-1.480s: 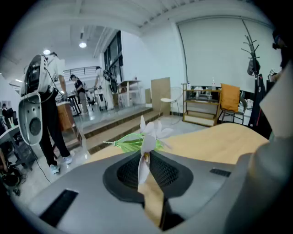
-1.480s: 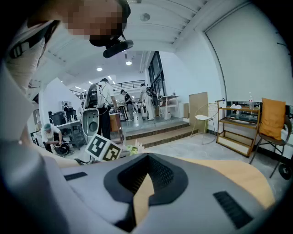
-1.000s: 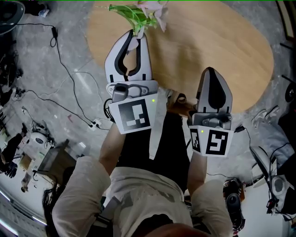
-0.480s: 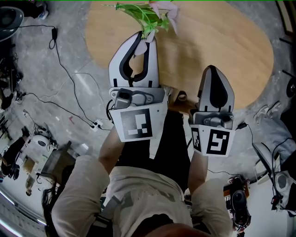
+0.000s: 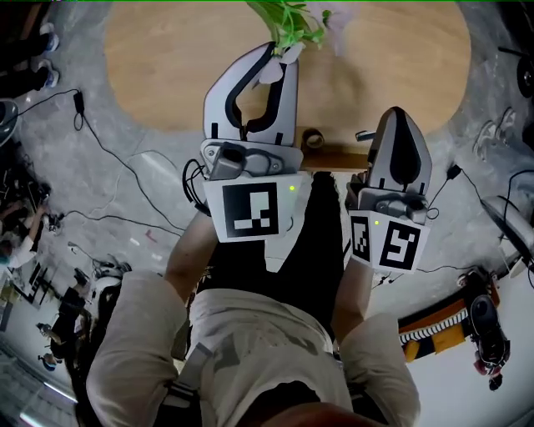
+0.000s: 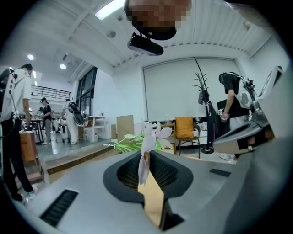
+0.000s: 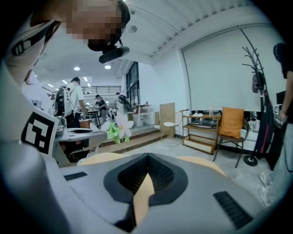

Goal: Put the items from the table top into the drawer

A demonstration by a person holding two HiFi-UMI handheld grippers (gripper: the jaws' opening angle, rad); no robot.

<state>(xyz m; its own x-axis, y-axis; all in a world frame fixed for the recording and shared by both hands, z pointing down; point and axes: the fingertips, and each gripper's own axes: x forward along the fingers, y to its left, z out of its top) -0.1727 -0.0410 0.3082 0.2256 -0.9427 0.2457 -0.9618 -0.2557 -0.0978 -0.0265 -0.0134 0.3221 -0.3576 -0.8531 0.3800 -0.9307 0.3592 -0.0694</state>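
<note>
Head view, we see the left gripper (image 5: 278, 54) pinching an artificial flower (image 5: 294, 18), pale petals, green leaves, over the round wooden table (image 5: 167, 67), left gripper view, its ribbed black jaws clamp a drooping petal, right gripper view, the right gripper (image 7: 145, 178) closed, empty.

Smooth matt wooden table top (image 5: 167, 67); speckled grey stone-like floor (image 5: 100, 179); smooth white plastic left gripper (image 5: 279, 52); plastic-looking flower (image 5: 292, 18).

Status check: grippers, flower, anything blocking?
Left gripper shut on flower, above the table. Right gripper shut, jaws empty. No obstruction seen on the tabletop.
</note>
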